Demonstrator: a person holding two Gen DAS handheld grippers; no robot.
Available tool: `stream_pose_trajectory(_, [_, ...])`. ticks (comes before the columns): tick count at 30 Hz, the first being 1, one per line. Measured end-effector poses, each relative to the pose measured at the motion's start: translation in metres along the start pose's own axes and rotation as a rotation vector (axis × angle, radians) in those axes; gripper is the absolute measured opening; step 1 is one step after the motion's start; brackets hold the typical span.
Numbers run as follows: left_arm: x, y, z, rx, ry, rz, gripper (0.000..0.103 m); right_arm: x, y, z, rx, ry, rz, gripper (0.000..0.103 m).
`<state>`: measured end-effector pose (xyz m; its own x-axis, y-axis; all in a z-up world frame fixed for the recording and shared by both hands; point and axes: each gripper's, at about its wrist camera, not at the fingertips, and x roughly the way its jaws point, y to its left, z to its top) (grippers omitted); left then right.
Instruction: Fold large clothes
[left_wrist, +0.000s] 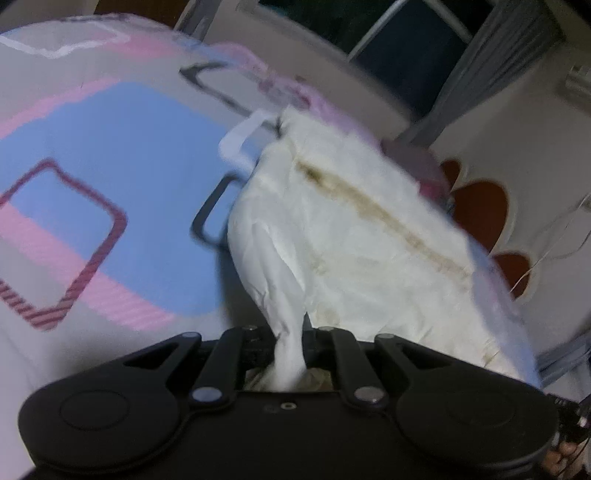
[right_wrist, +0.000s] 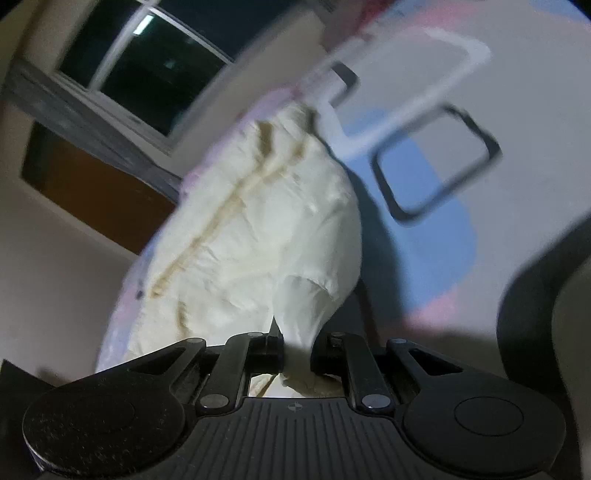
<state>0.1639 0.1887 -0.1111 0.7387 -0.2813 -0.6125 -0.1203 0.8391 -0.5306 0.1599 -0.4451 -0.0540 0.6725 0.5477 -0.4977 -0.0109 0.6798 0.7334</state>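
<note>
Left wrist view: left hand-held gripper (left_wrist: 290, 354) clamping bunched edge of white garment (left_wrist: 354, 229); right hand-held gripper (right_wrist: 297, 356) pinching another edge. Garment lying on patterned bed (left_wrist: 122, 155), stretching away ahead of both, brownish seam running lengthwise.

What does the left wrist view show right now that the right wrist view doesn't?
Only the left wrist view shows a maroon striped square outline on the bedspread, red cut-out shapes in the pale wall at right, and a bit of the hand at the lower right corner.

Only the right wrist view shows a brown panel below the window and a dark curved shape at right.

Both show the white garment pinched in shut jaws, left gripper and right gripper, the pink-and-blue bedspread and a dark window.
</note>
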Motion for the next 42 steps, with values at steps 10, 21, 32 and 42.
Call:
stream_pose_trajectory(10, [-0.009, -0.059, 0.097, 0.003, -0.214, -0.146, 0.008, 0.008, 0.069, 0.107, -0.056, -0.141, 0.141, 0.012])
stream_pose_trajectory(21, [0.111, -0.099, 0.240, 0.020, -0.209, -0.182, 0.008, 0.131, 0.087, 0.267, 0.095, -0.129, 0.157, 0.012])
stream_pose_trajectory(32, [0.270, -0.057, 0.312, -0.039, -0.061, -0.048, 0.035, 0.268, 0.000, 0.335, 0.338, -0.128, 0.105, 0.078])
stream_pose_trajectory(42, [0.287, -0.024, 0.326, 0.059, 0.004, -0.012, 0.087, 0.295, 0.012, 0.334, -0.071, -0.031, -0.130, 0.086])
